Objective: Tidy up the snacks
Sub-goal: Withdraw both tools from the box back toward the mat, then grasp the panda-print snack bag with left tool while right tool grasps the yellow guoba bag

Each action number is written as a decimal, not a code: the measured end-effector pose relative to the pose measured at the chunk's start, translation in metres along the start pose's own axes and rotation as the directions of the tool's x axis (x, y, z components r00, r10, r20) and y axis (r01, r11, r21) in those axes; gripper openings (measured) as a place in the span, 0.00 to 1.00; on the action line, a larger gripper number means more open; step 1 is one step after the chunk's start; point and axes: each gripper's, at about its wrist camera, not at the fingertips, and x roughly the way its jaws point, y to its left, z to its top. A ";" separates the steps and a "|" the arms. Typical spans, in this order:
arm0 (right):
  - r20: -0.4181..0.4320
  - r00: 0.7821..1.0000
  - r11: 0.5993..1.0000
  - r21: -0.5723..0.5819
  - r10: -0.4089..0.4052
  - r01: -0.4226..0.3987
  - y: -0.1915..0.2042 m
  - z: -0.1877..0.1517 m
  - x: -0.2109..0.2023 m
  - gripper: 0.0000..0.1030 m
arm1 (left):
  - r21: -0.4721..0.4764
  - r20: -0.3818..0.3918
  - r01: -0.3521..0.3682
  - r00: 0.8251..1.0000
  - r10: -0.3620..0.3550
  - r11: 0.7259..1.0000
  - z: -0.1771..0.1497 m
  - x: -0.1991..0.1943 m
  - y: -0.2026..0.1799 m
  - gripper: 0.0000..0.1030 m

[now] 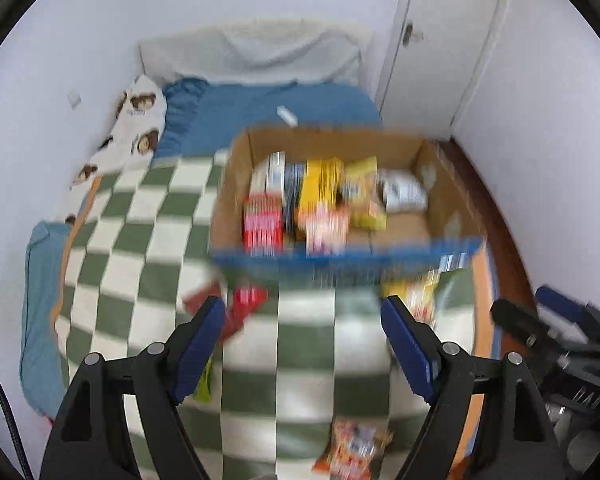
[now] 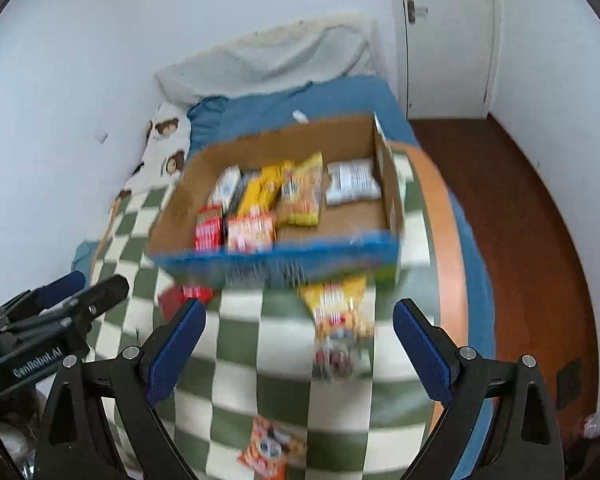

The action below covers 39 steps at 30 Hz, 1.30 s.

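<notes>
A cardboard box with a blue front edge stands on a green-and-white checked blanket and holds several snack packs: red, yellow and white. Loose packs lie in front of it: a red one, a yellow one and an orange one nearest me. My left gripper hangs open above the blanket with nothing between its blue pads. My right gripper is open too, with the yellow pack lying below and beyond it. Both views are blurred.
The checked blanket covers a bed with blue sheets and a bear-print pillow against the left wall. A white door and red-brown floor lie to the right of the bed.
</notes>
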 end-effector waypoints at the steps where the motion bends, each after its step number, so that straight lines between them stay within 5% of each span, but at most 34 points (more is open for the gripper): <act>1: -0.021 1.000 1.000 0.005 -0.003 0.003 -0.004 -0.010 0.005 0.94 | 0.011 -0.057 0.004 0.998 -0.003 1.000 -0.019 0.012 -0.003 0.77; 3: -0.077 0.997 1.000 0.026 0.010 -0.008 -0.014 -0.036 0.018 0.76 | 0.027 -0.158 0.021 0.987 -0.016 0.999 -0.047 0.032 -0.007 0.77; 5: -0.147 0.989 0.998 0.054 0.023 -0.015 -0.026 -0.058 0.034 0.63 | 0.045 -0.323 0.083 0.944 -0.064 0.996 -0.083 0.064 -0.018 0.77; 13: -0.254 0.967 0.988 0.155 0.021 0.019 -0.067 -0.119 0.062 0.63 | 0.151 -0.608 0.196 0.791 -0.065 0.969 -0.175 0.146 -0.072 0.77; 15: -0.267 0.963 0.986 0.165 0.023 0.022 -0.073 -0.119 0.070 0.66 | 0.139 -0.637 0.197 0.768 -0.065 0.970 -0.185 0.164 -0.077 0.73; 18: -0.268 0.963 0.989 0.144 0.026 0.013 -0.075 -0.113 0.078 0.71 | 0.145 -0.603 0.148 0.797 -0.031 0.978 -0.182 0.171 -0.075 0.47; 22: -0.248 0.968 0.995 0.097 0.030 -0.006 -0.070 -0.089 0.101 0.74 | 0.090 -0.545 0.070 0.838 -0.010 0.994 -0.154 0.170 -0.055 0.46; 29: -0.215 0.976 0.997 0.064 0.045 -0.032 -0.058 -0.029 0.155 0.74 | -0.054 -0.479 -0.062 0.877 0.028 0.997 -0.094 0.187 -0.014 0.46; 33: -0.259 0.966 1.000 0.009 -0.022 0.025 -0.046 -0.013 0.195 0.72 | -0.110 -0.456 -0.088 0.889 0.029 0.990 -0.075 0.196 -0.006 0.46; 35: -0.276 0.961 1.000 0.016 -0.016 0.022 -0.044 -0.013 0.206 0.59 | -0.123 -0.451 -0.089 0.892 0.024 0.988 -0.072 0.198 -0.004 0.46; 39: -0.303 0.952 0.999 -0.011 -0.036 0.034 -0.038 -0.022 0.204 0.53 | -0.114 -0.444 -0.068 0.896 0.011 0.991 -0.068 0.197 -0.004 0.46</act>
